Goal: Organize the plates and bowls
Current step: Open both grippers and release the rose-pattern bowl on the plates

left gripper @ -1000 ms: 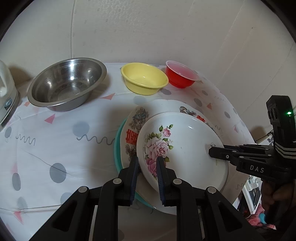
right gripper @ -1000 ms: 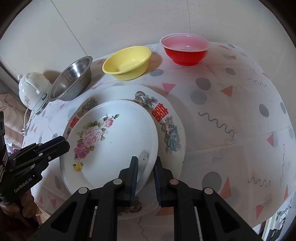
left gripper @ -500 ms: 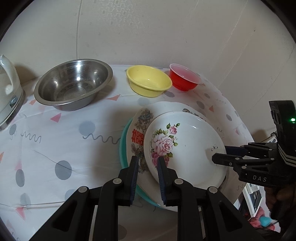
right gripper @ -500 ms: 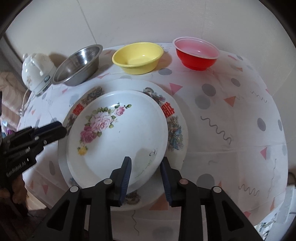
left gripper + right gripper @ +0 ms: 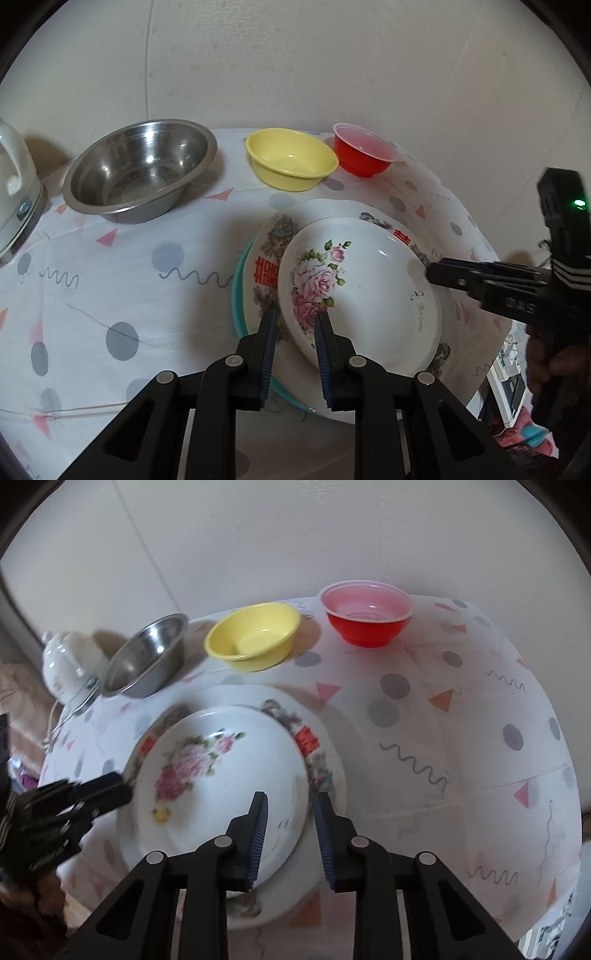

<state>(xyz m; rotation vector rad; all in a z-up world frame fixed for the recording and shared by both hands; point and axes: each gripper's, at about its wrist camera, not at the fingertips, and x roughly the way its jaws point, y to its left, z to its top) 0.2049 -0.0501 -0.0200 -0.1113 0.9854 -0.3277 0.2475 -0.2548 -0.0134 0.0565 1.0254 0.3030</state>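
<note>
White rose plate (image 5: 369, 295) on top of red-lettered plate (image 5: 266, 269) and teal plate (image 5: 238, 295), centre of left wrist frame; smaller on larger, presumably for a stable stack. Left gripper (image 5: 295, 314) nearly closed, pinching rose plate's rim, likely to steady it. Right gripper (image 5: 290, 797) partly open, jaws just been closing, opposite rim between them, not pressing; probably going two-sided to centre it. Steel bowl (image 5: 140, 170), yellow bowl (image 5: 291, 162), red bowl (image 5: 364, 153) in a row across upper frame, unnested.

Red double-happiness char 囍 on big patterned plate (image 5: 266, 271); "DAS" faint on right gripper (image 5: 430, 271); rest unreadable.
</note>
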